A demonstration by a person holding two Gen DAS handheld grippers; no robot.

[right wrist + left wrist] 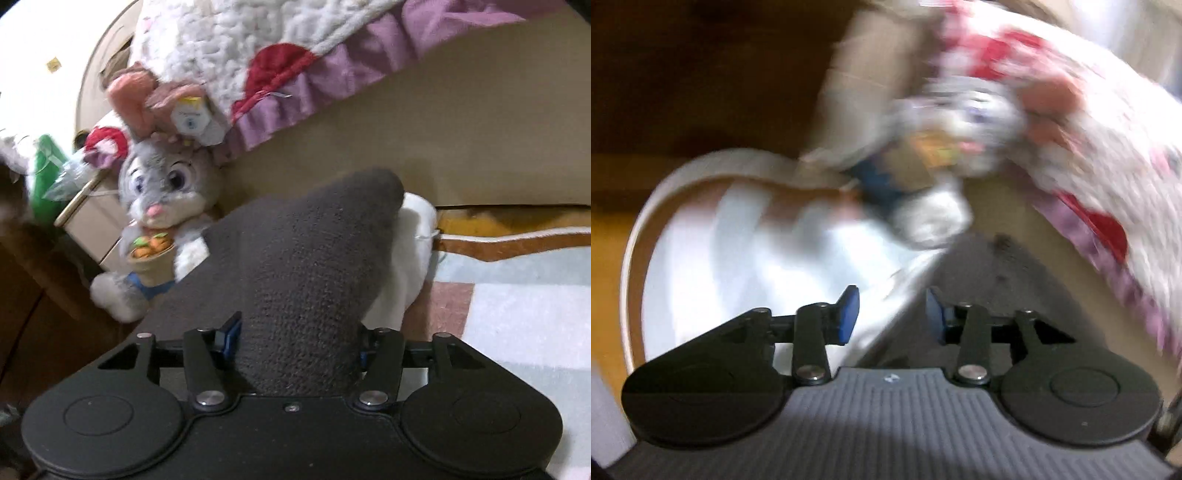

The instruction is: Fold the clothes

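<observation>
The dark grey knitted garment (306, 266) is found bunched between the jaws of the right tool (295, 343), rising forward from them as a thick fold over a white cloth (410, 236); whether the pads are pressing on the knit or merely flanking it cannot be told, since the fabric hides both inner faces. In the blurred left wrist view the left tool (892, 314) is seen released, its blue pads apart with nothing between them, poised over the edge where the grey garment (990, 273) meets a pale rug (701, 258). The step in hand is judged to be laying the garment down for a fold: it would be done well if the knit is lowered flat before being let go, and a free corner is taken by the left tool so that the layers are not dragged into a heap. Behind the garment to its left a plush rabbit (162, 192) holding a pot of carrots is noted; beyond the garment, a white quilted blanket (258, 48) with a mauve frill hangs over a tan surface. To its right, the rug lies on a yellow floor (491, 218).
</observation>
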